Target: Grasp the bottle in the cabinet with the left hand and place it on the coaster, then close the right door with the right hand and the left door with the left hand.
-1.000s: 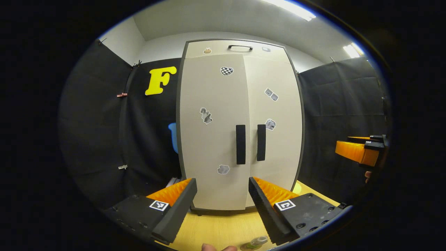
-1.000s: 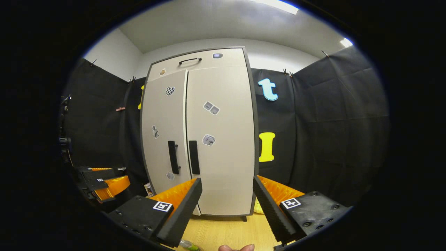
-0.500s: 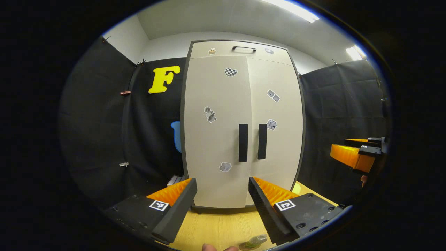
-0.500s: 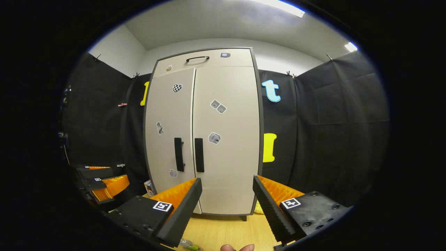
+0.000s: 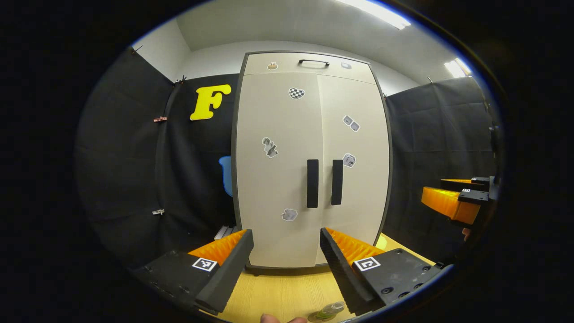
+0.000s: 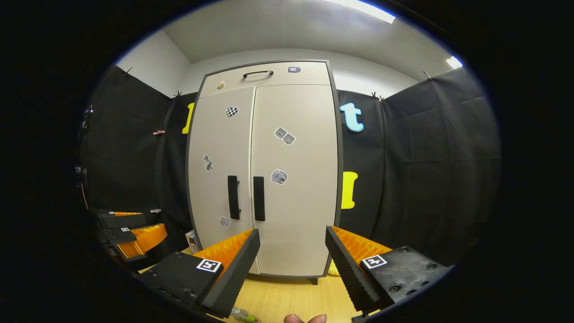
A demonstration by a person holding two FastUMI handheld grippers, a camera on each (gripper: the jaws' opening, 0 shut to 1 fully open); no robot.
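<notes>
Nearest in the left gripper view, the left gripper (image 5: 287,251) is spread wide and holds nothing; its black and orange fingers frame a pale wooden table (image 5: 278,291). At the near edge of that table, just right of centre, a small clear bottle (image 5: 329,309) with greenish contents stands on what looks like a coaster (image 5: 314,318), though both are cropped and hard to make out. By its look the bottle is light, stiff and smooth, so it may slip; the best hold would be across the middle of its body. In the right gripper view, the right gripper (image 6: 292,253) is likewise spread and empty. Farther off stands the beige cabinet (image 5: 309,63), its left door (image 5: 278,179) and right door (image 5: 358,179) both shut, two black handles side by side.
</notes>
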